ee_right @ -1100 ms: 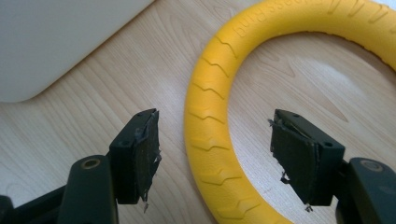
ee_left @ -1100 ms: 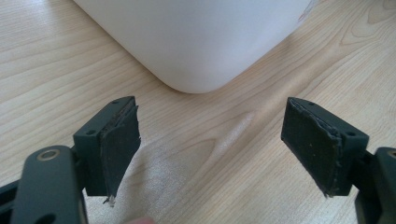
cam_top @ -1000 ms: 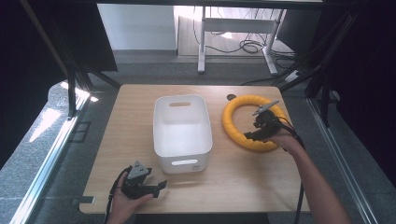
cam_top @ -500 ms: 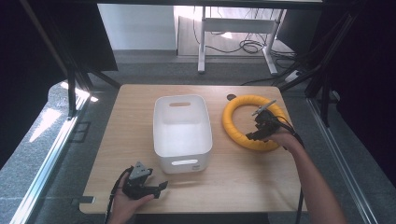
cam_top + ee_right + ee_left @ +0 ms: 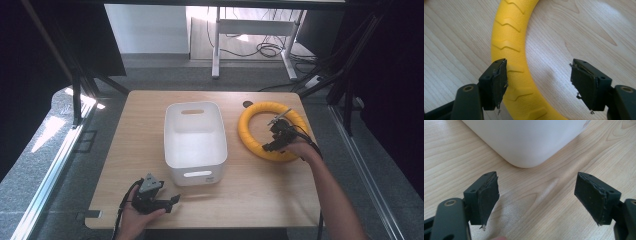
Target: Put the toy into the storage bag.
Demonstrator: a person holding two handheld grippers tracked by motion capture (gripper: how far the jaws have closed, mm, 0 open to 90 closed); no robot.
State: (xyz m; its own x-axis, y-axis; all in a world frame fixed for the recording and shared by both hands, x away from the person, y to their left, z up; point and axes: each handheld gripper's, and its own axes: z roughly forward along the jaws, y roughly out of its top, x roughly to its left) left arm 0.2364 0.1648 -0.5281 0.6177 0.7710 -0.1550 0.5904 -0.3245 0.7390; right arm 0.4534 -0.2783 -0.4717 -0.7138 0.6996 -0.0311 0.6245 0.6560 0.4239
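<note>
A yellow ring (image 5: 250, 131) with chevron grooves lies flat on the wooden table (image 5: 140, 145), right of a white plastic bin (image 5: 195, 140). My right gripper (image 5: 267, 147) hovers over the ring's near side, open. In the right gripper view the ring (image 5: 510, 40) runs up past the left jaw, and bare wood lies between the jaws at my right gripper (image 5: 539, 83). My left gripper (image 5: 172, 201) rests near the table's front edge, open, pointing at the bin's near corner (image 5: 524, 142). Nothing sits between the jaws of my left gripper (image 5: 539, 200).
The bin stands empty in the middle of the table, with handle slots at both ends. A small dark round mark (image 5: 246, 104) sits on the table behind the ring. Desk legs and cables (image 5: 265, 47) lie on the floor beyond the table.
The right gripper has shifted slightly along the ring's near side. The left gripper has barely moved.
</note>
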